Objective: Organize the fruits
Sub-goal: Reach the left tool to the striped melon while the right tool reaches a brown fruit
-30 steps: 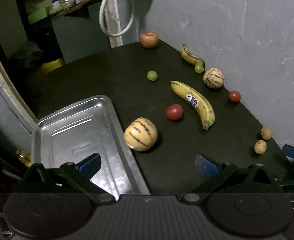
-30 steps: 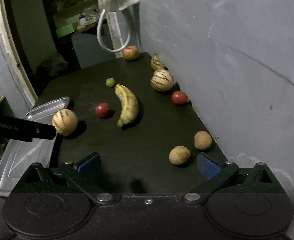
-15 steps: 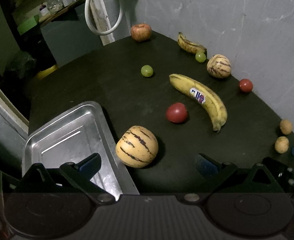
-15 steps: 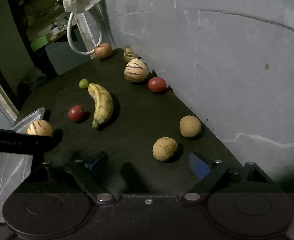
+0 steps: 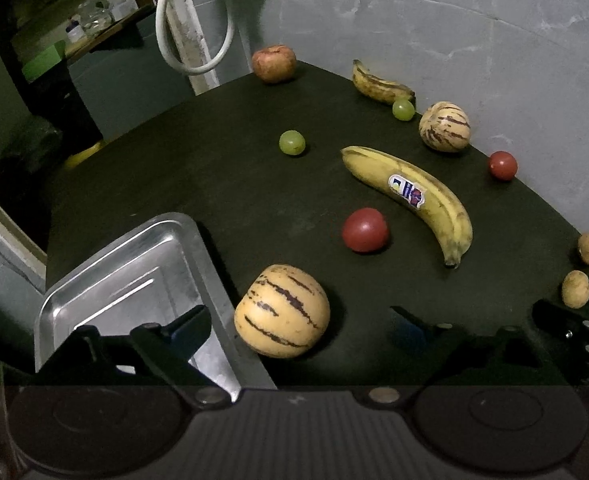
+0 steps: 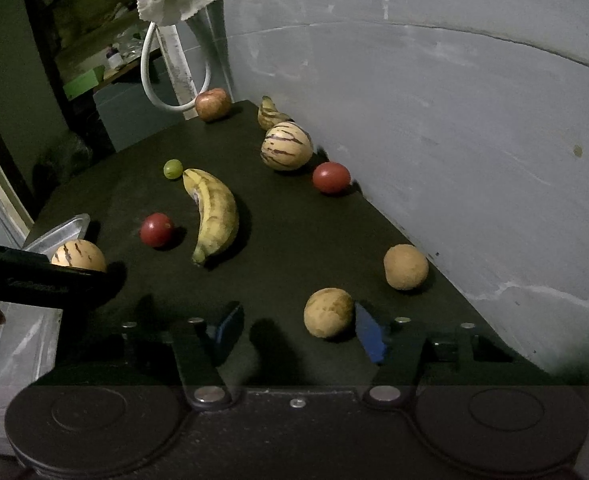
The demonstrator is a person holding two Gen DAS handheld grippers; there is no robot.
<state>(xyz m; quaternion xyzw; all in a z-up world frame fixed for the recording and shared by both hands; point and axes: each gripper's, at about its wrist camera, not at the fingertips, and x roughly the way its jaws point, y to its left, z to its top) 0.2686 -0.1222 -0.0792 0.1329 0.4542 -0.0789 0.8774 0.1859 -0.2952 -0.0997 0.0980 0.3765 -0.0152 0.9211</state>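
Left gripper: fingers spread wide, holding nothing, straddling the near striped melon, left pad over the steel tray.
Right gripper: fingers wide apart, empty, low over the counter, right pad just beside the near tan fruit.
Near striped melon: resting on the counter against the tray's right rim, not yet in it.
Second tan fruit: close by, toward the wall.
Farther out: red tomato and large banana mid-counter; green grape, second striped melon, second tomato, small banana with a grape beside it, and apple toward the back.
Tray contents: none visible.
Likely step: closing on the melon for a short lift into the tray.
Doing it well: pads centred on the widest part, gentle squeeze against rolling, enough lift to clear the rim, left pad kept off the tray wall.
Risk: round fruit slipping or nudged sideways on a skewed grip.
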